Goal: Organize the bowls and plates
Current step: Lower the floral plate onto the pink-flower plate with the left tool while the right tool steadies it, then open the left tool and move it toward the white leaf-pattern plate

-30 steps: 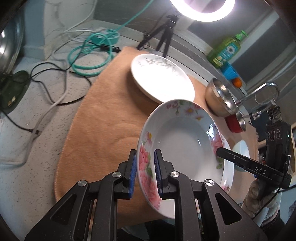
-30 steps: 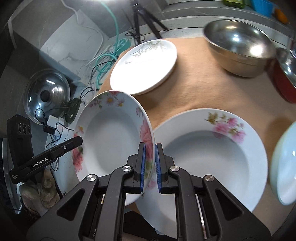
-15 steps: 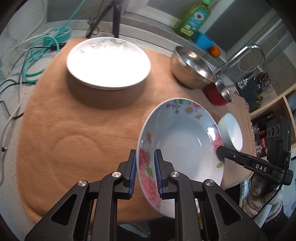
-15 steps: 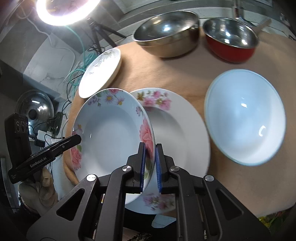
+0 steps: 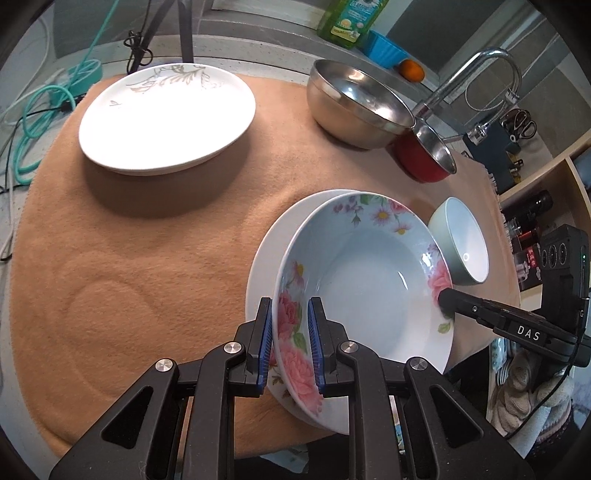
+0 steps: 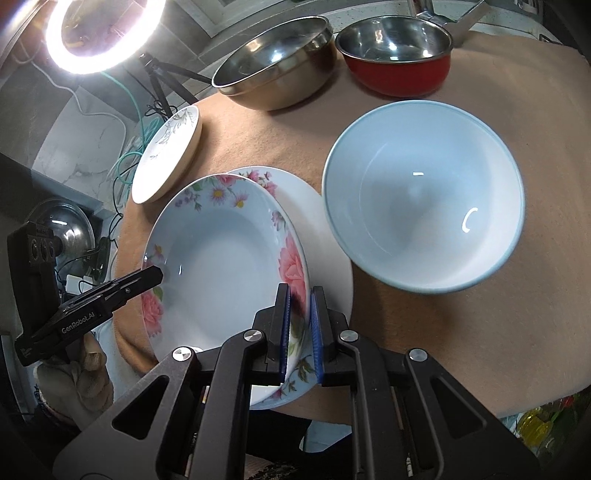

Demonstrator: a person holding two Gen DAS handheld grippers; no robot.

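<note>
Both grippers hold one floral deep plate (image 5: 362, 291) by opposite rims, just above a second floral plate (image 5: 266, 258) lying on the tan cloth. My left gripper (image 5: 290, 347) is shut on its near rim. My right gripper (image 6: 299, 328) is shut on the other rim; the held plate shows in its view too (image 6: 221, 273), over the lower plate (image 6: 328, 243). A light blue bowl (image 6: 424, 195) sits right of them. A white plate with a grey leaf print (image 5: 166, 114) lies at the back left.
A steel bowl (image 5: 358, 103) and a red saucepan (image 5: 424, 155) stand at the back of the tan cloth (image 5: 129, 258). A faucet (image 5: 480, 77), soap bottle (image 5: 351, 18), ring light (image 6: 99, 33) and teal cables (image 5: 33, 110) lie beyond the cloth.
The held floral plate has moved right and down, and now hangs closely over the second floral plate. Both grippers stay shut on it.
</note>
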